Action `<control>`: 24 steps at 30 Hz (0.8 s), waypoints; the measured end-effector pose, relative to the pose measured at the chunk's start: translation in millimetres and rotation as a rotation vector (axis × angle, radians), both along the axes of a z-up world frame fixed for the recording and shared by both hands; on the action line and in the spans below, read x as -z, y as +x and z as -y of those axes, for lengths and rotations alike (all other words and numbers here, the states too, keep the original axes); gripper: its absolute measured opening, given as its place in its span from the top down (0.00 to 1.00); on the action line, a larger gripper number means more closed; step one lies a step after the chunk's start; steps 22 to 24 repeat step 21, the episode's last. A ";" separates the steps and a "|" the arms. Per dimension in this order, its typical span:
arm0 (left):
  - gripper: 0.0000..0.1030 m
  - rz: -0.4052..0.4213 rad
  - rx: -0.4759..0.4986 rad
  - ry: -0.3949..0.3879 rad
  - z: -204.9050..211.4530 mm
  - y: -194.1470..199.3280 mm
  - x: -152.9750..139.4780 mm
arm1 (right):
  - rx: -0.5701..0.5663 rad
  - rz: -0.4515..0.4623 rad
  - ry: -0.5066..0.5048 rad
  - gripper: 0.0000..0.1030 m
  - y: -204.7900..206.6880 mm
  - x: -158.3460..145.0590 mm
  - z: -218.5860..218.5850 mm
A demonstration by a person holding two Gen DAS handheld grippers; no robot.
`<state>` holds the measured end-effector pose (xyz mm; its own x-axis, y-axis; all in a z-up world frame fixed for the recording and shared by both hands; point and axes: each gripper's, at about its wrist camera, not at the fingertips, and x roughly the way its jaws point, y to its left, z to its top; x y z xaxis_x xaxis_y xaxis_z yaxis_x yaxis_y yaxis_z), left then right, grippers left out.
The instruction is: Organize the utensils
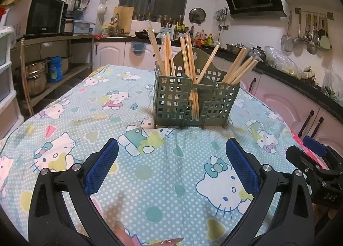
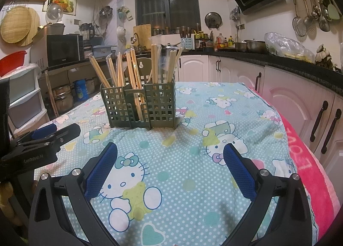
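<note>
Chopsticks (image 1: 194,70): wrapped wooden pairs, standing tilted in all three compartments of green lattice holder (image 1: 171,100). Holder upright on cartoon-print tablecloth (image 1: 150,181), at 12 o'clock from left gripper (image 1: 171,160), at 11 o'clock from right gripper (image 2: 170,158). Both grippers hovering over cloth, blue pads (image 2: 100,170) spread wide apart, nothing held. Grippers side by side, near each other.

"LOVE" is read, upside down, on the pink towel (image 2: 300,160); "GenRobot.AI" is embossed on the left gripper (image 2: 42,136).
</note>
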<state>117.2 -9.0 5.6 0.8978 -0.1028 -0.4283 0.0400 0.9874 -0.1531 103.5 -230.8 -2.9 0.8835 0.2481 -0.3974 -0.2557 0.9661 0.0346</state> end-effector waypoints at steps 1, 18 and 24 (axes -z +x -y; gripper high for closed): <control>0.11 0.003 0.002 0.003 1.0 0.3 -0.1 | 0.001 -0.002 -0.001 0.06 -0.4 0.4 -0.4; 0.11 -0.230 -0.142 -0.029 -70.0 39.7 6.8 | 0.217 -0.255 -0.038 0.06 61.5 1.6 57.9; 0.11 -0.322 -0.273 0.061 -113.2 61.8 18.0 | 0.328 -0.339 -0.052 0.06 89.1 9.3 94.1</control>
